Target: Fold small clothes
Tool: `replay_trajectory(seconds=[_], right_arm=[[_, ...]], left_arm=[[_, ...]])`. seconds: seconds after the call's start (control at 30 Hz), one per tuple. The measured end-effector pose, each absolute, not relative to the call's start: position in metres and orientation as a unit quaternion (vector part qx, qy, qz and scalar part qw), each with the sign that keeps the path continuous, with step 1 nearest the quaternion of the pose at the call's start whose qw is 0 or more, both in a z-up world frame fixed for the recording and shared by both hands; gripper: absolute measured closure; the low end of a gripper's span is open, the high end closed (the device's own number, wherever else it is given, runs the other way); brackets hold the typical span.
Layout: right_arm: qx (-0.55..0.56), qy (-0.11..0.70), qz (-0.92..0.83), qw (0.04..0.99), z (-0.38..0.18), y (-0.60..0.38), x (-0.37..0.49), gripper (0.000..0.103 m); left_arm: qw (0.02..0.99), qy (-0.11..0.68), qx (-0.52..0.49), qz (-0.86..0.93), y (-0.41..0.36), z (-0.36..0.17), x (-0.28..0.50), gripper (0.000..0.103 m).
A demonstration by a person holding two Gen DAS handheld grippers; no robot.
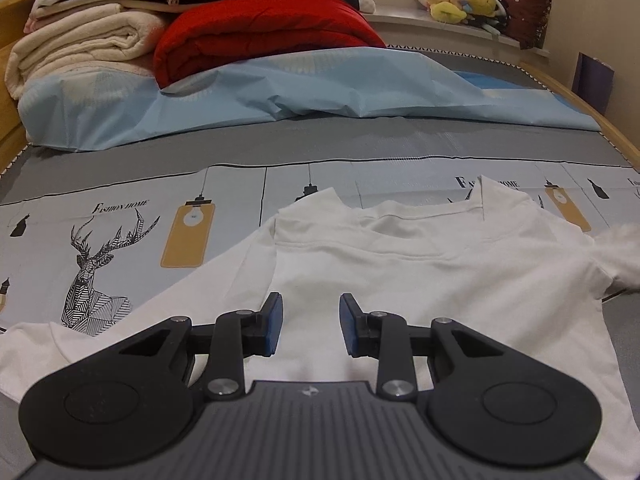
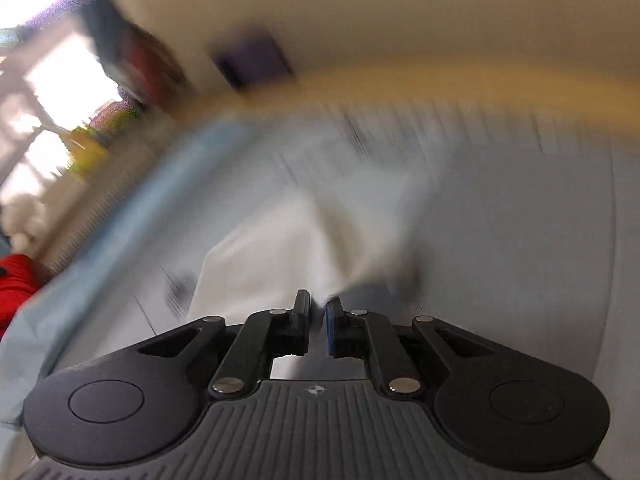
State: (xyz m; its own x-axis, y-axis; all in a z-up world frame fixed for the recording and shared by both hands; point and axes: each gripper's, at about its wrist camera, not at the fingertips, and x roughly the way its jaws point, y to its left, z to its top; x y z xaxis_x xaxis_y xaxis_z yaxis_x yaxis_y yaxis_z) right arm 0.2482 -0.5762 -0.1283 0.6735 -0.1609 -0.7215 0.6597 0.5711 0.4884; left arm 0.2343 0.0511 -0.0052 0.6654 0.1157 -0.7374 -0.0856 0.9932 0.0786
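The shirt [image 1: 420, 276] lies spread on the bed [image 1: 320, 152], centre frame, ready for folding; left tongs [image 1: 311, 326] hover part-open and empty above it; right tongs [image 2: 318, 326] pinch a shirt edge, apparently to carry it over.

the bed [image 1: 320, 152] wears a grey sheet printed with deer and lamps. a white shirt [image 1: 420, 280] lies spread at lower centre. a crumpled pale blue cover [image 1: 280, 92], red quilt [image 1: 260, 36] and cream blankets [image 1: 80, 44] sit upper left.

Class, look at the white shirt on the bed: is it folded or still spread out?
Mostly spread. The white shirt lies open on the bed sheet, collar and one sleeve showing; its other sleeve is blurred.
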Motion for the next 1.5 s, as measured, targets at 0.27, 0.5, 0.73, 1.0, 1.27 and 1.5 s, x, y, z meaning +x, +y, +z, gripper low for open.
replay_trajectory(seconds=[0.27, 0.5, 0.73, 1.0, 1.27, 1.5], right_arm=[[0.507, 0.230, -0.258, 0.790, -0.150, -0.610, 0.223, 0.060], [0.590, 0.145, -0.253, 0.753, -0.172, -0.655, 0.217, 0.059], [0.624, 0.088, -0.235, 0.740, -0.174, -0.679, 0.215, 0.097], [0.454, 0.104, -0.355, 0.811, -0.128, -0.662, 0.213, 0.099], [0.606, 0.081, -0.302, 0.731, -0.174, -0.646, 0.196, 0.074], [0.632, 0.070, -0.280, 0.719, -0.175, -0.642, 0.209, 0.053]], left_arm=[[0.908, 0.415, 0.022, 0.056, 0.055, -0.011, 0.235, 0.069], [0.905, 0.421, 0.042, 0.044, 0.047, -0.017, 0.235, 0.069], [0.902, 0.426, 0.048, 0.046, 0.049, -0.021, 0.236, 0.069], [0.903, 0.425, 0.048, 0.039, 0.043, -0.020, 0.239, 0.069], [0.903, 0.425, 0.053, 0.037, 0.041, -0.021, 0.239, 0.069], [0.902, 0.426, 0.059, 0.036, 0.038, -0.022, 0.239, 0.069]])
